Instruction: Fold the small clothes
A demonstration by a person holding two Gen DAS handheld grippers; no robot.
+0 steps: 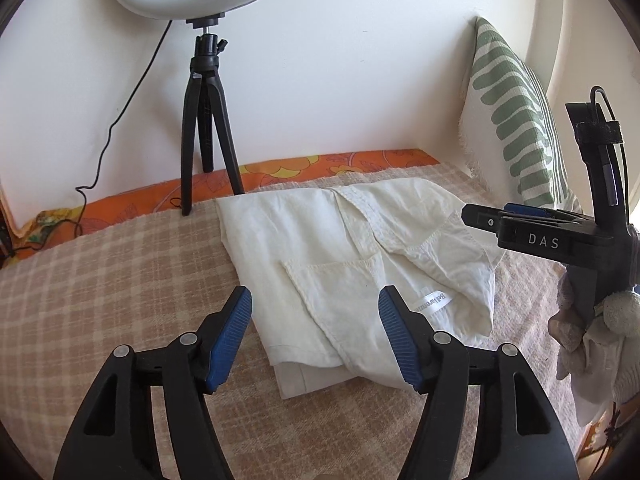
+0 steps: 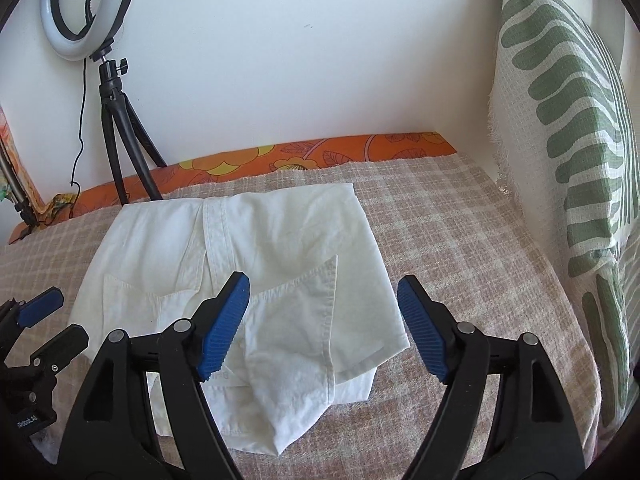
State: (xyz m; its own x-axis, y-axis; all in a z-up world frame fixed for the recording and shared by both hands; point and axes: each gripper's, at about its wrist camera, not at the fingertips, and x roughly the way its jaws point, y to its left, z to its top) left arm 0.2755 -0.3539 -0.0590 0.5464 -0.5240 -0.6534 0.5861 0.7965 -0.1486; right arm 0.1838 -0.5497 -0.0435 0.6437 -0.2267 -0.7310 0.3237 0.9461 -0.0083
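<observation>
Hovering over the white garment [image 1: 336, 264], partly folded on the checked blanket [image 1: 120, 280] of the bed. Left gripper [image 1: 316, 332] and right gripper [image 2: 322, 328]: jaws spread, nothing held. Light, limp cotton; pinch hems or corners, not mid-panel.

- Left wrist view: sits behind left gripper [image 1: 316, 336], looks forward and down, close over the checked blanket [image 1: 100, 280], white wall behind.
- Right wrist view: same setup behind right gripper [image 2: 324, 328], angled down, close.
- Shared: folded white garment [image 1: 340, 256] mid-frame, ring light tripod [image 1: 204, 120] upper left, green-patterned pillow [image 1: 516, 112] right.
- Each gripper shows at the other view's edge.
</observation>
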